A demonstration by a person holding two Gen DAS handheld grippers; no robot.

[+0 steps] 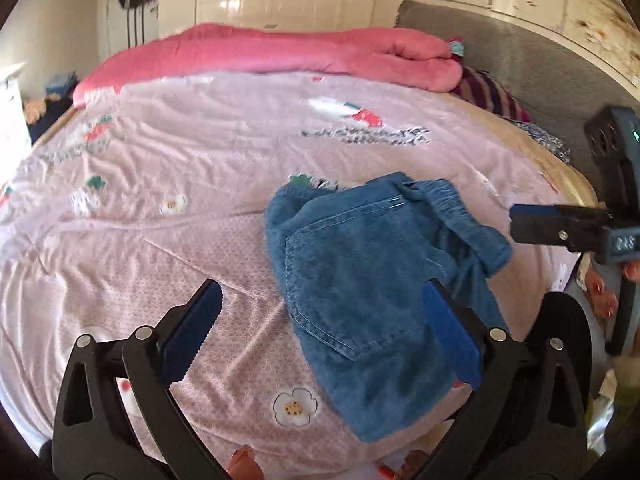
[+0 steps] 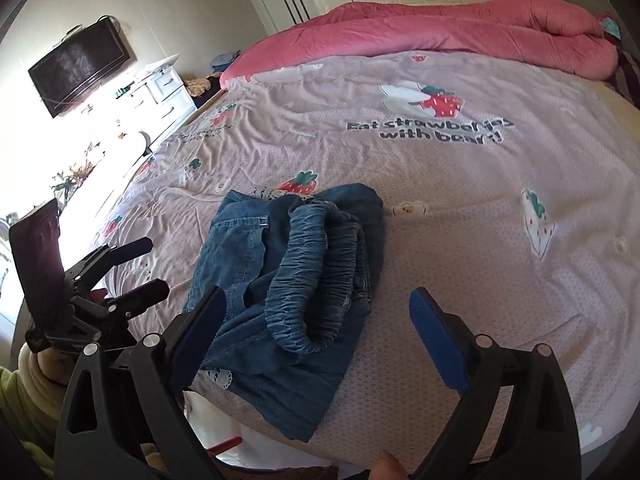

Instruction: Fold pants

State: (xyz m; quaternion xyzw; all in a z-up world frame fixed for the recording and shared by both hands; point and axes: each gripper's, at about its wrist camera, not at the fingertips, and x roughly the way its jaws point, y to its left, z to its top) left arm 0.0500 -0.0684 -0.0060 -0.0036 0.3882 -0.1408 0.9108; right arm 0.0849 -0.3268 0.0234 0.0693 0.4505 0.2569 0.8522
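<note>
**Blue pants in a heap on the bed**

The bed point(image 2: 460, 208) has a pink sheet with strawberries; a pink blanket point(image 2: 460, 28) lies along its far edge; the blue pants point(image 2: 288, 280) sit bunched near the near edge; the left gripper point(image 1: 320, 328) is wide, holding nothing; the right gripper point(image 2: 316, 328) is wide too, just over the pants.

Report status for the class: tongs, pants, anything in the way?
Left tongs open, right tongs open, both empty. Crumpled blue denim pants unfolded on pink strawberry-print bedspread. Nothing blocking.
</note>
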